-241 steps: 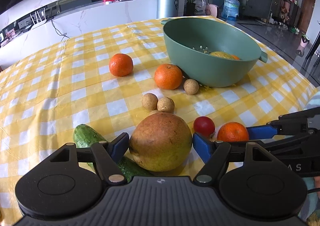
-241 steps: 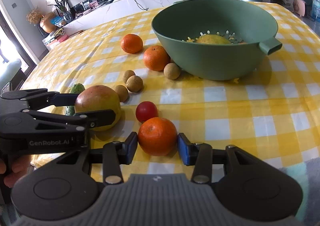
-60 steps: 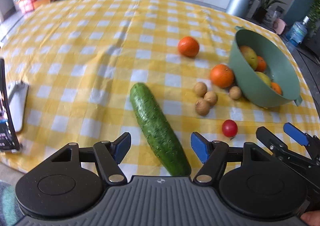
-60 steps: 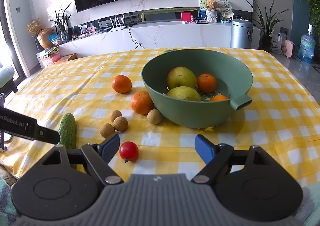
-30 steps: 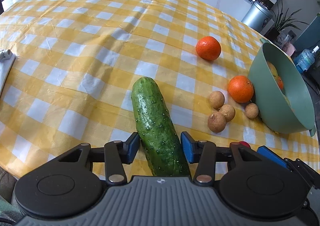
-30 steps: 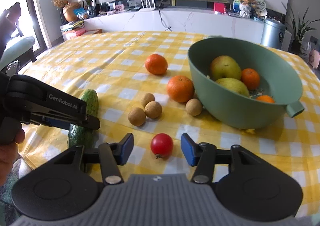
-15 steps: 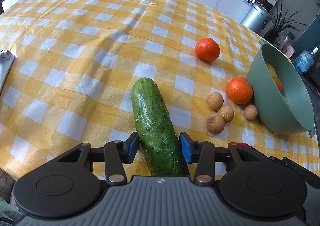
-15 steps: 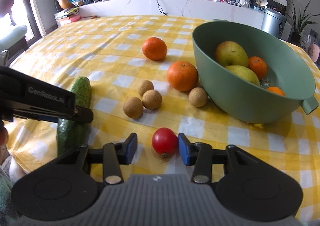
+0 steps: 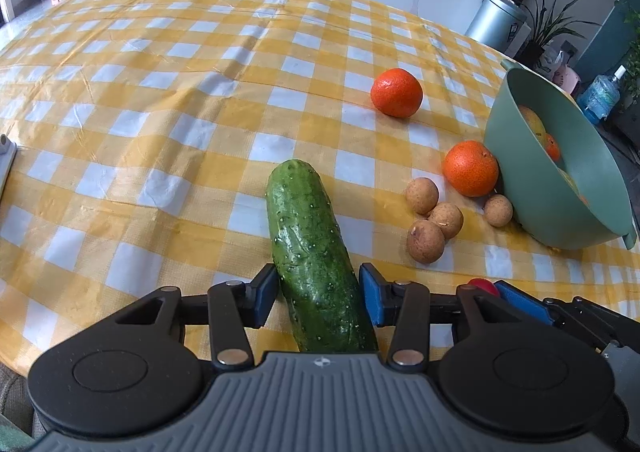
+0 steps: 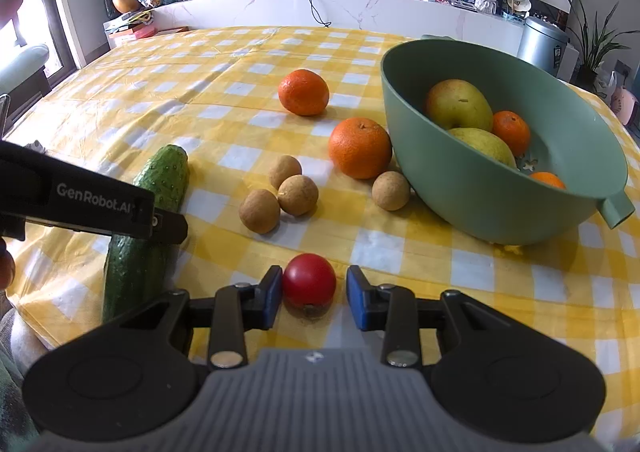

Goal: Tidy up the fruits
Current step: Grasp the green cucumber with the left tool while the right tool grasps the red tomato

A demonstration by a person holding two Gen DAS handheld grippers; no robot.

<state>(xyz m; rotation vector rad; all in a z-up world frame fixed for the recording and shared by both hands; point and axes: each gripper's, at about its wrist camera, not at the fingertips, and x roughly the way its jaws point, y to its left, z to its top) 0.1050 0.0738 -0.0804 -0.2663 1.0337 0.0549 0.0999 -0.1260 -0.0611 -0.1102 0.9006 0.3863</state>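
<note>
A green cucumber [image 9: 312, 244] lies on the yellow checked tablecloth with its near half between my left gripper's [image 9: 319, 294] blue pads, and both pads press on its sides. A small red tomato [image 10: 309, 279] sits on the cloth between the pads of my right gripper [image 10: 314, 286]. Its jaws are closing: the left pad touches the tomato, while a narrow gap remains at the right pad. The green bowl [image 10: 440, 156] stands to the right and holds two pears and three oranges.
Two oranges [image 10: 303, 92] [image 10: 360, 147] and several brown longans [image 10: 298, 194] lie loose between the cucumber and the bowl. The table's near edge runs just under both grippers. A white object [image 9: 6, 156] lies at the left edge.
My right gripper's jaws have narrowed around the tomato and come lower and closer to it. The left gripper stays around the cucumber, with only a slight roll.
</note>
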